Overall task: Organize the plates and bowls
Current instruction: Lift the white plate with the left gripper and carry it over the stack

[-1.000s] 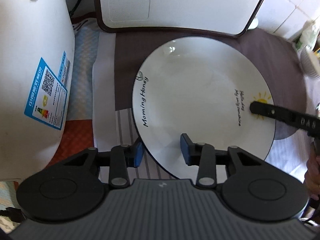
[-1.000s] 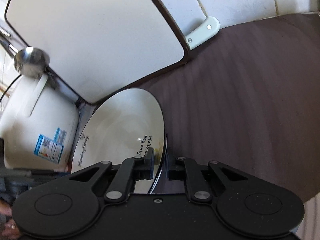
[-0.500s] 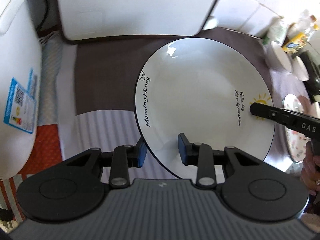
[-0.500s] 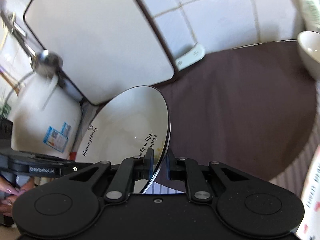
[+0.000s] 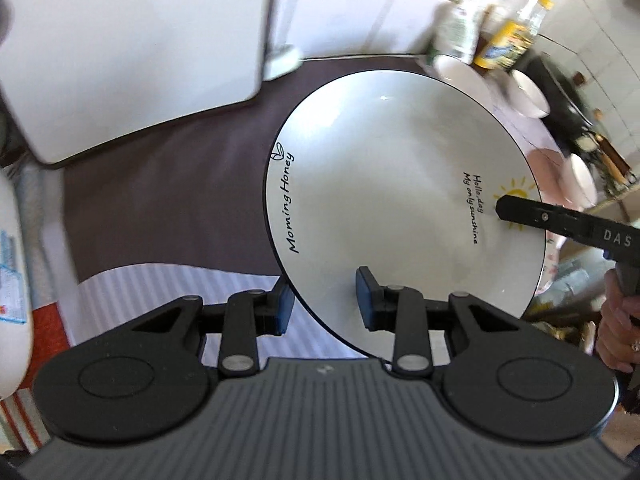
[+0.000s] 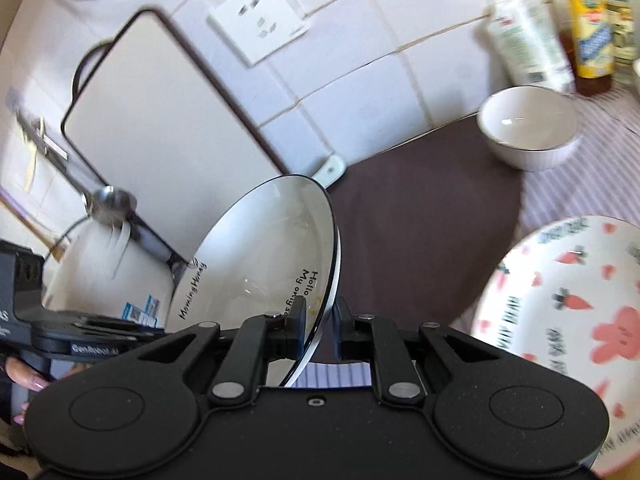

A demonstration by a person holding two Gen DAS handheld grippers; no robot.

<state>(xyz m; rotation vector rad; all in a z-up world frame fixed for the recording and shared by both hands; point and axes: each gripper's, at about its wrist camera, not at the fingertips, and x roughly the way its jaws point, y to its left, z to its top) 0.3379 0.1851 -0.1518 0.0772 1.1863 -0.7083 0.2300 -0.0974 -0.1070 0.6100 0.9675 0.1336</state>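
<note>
A white plate point(image 5: 400, 200) with a thin black rim and the words "Morning Honey" is held in the air between both grippers. My left gripper point(image 5: 325, 305) grips its near edge, one blue pad above and one under the rim. My right gripper point(image 6: 320, 322) is shut on the opposite edge by the yellow sun drawing; its finger point(image 5: 520, 212) shows in the left wrist view. The plate point(image 6: 260, 264) stands tilted on edge in the right wrist view. A plate with pink rabbits and carrots point(image 6: 560, 320) lies at the right. A white bowl point(image 6: 528, 128) stands beyond it.
A white cutting board point(image 6: 160, 136) leans on the tiled wall, with a white rice cooker point(image 6: 104, 276) at its left. Bottles point(image 6: 588, 36) stand at the back right, and more white bowls point(image 5: 524, 92) near them. A brown mat point(image 5: 168, 192) and striped cloth point(image 5: 180, 288) cover the counter.
Both grippers have carried the plate to the right, away from the rice cooker. The bowl, bottles and rabbit plate have come into view. The grip has not changed.
</note>
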